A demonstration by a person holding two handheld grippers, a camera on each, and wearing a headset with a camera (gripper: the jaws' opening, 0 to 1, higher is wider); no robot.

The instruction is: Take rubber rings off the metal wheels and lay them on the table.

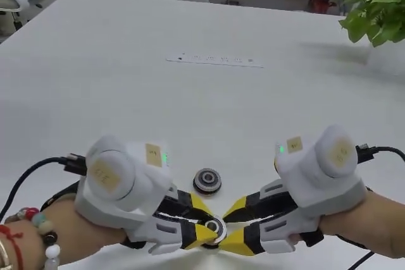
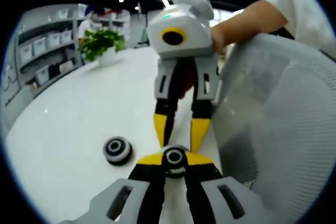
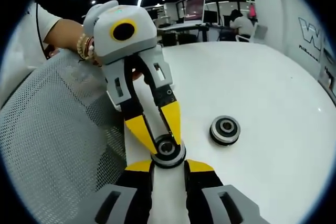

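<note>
We see the left gripper (image 1: pixel 204 220) and the right gripper (image 1: pixel 234 224) meeting tip to tip at the near edge of the white counter (image 1: pixel 190 105). Between them is one metal wheel (image 1: pixel 214 226). The yellow fingers (image 2: pixel 149 159) of the left gripper are pressed on its two sides. The fingers (image 3: pixel 198 165) of the right gripper are clamped on the same wheel from the opposite side. A second wheel (image 1: pixel 207 181), with a dark ring (image 3: pixel 213 132) around it, lies flat on the counter just beyond them, touching neither gripper.
</note>
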